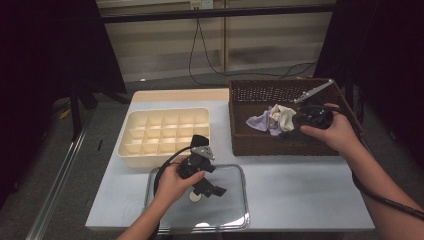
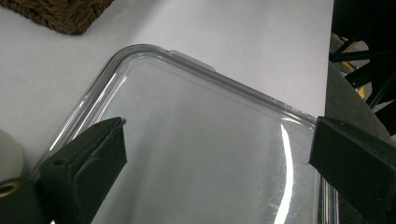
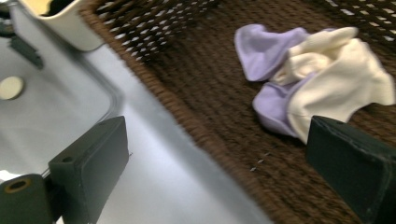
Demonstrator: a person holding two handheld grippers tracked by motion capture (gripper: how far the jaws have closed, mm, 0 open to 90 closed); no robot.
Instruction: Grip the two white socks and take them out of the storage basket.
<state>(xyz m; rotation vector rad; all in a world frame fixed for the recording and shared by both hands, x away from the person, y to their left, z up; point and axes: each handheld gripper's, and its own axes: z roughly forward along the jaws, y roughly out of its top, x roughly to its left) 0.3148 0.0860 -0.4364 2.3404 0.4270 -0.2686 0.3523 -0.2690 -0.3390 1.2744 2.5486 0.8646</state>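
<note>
A brown wicker basket at the right of the table holds a purple cloth and a cream cloth bunched together. My right gripper is inside the basket just right of them. In the right gripper view it is open, with the cream cloth and purple cloth lying ahead, near its right jaw. My left gripper hovers over a clear plastic lid at the table's front. It is open above the lid with nothing between its jaws.
A cream divided organizer tray sits left of the basket, behind the lid. A small white round piece lies on the lid under the left gripper. The pale table has bare surface at front right. Cables hang behind the table.
</note>
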